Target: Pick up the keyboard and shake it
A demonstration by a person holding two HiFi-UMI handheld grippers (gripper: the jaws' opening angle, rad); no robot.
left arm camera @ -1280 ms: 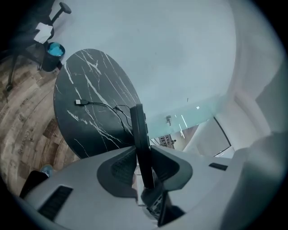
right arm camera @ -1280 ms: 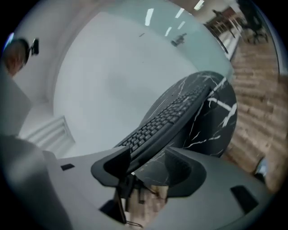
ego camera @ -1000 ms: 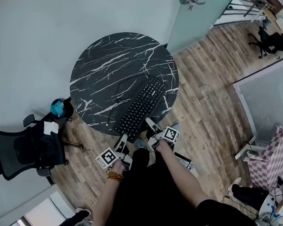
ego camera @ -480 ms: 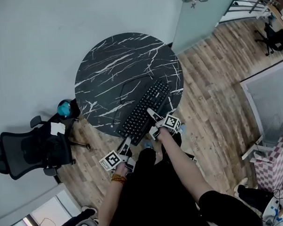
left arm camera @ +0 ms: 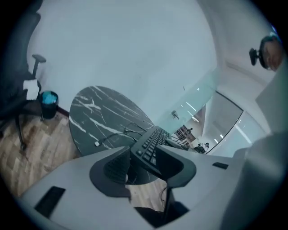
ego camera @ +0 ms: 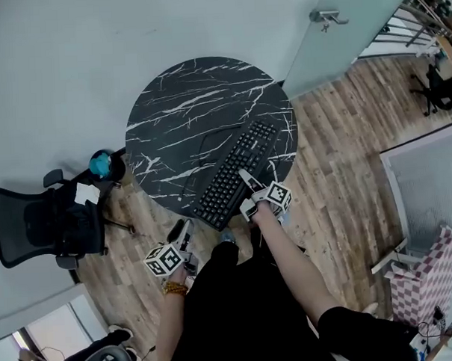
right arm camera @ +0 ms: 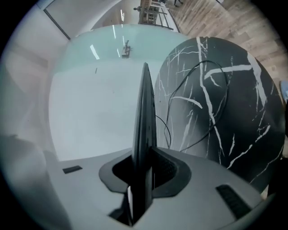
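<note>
A black keyboard (ego camera: pixel 237 172) lies slantwise on the round black marble table (ego camera: pixel 178 111), its near end past the table's rim. My right gripper (ego camera: pixel 248 184) is on its right long edge. In the right gripper view the keyboard (right arm camera: pixel 145 117) stands edge-on between the jaws of the right gripper (right arm camera: pixel 143 173), which have just been closing and now press on it. My left gripper (ego camera: pixel 180 234) hangs over the floor, apart from the keyboard's near end. Its jaws have just been opening; in the left gripper view the left gripper (left arm camera: pixel 145 168) holds nothing, with the keyboard (left arm camera: pixel 153 141) beyond it.
The keyboard's thin black cable (ego camera: pixel 202 147) loops across the tabletop. A black office chair (ego camera: pixel 41 225) and a small stand with a blue object (ego camera: pixel 100 164) are at the left. A glass door (ego camera: pixel 339 29) stands behind the table. Wooden floor surrounds it.
My right gripper has moved forward onto the keyboard's edge. My left gripper has drawn away from the keyboard's near end toward the lower left.
</note>
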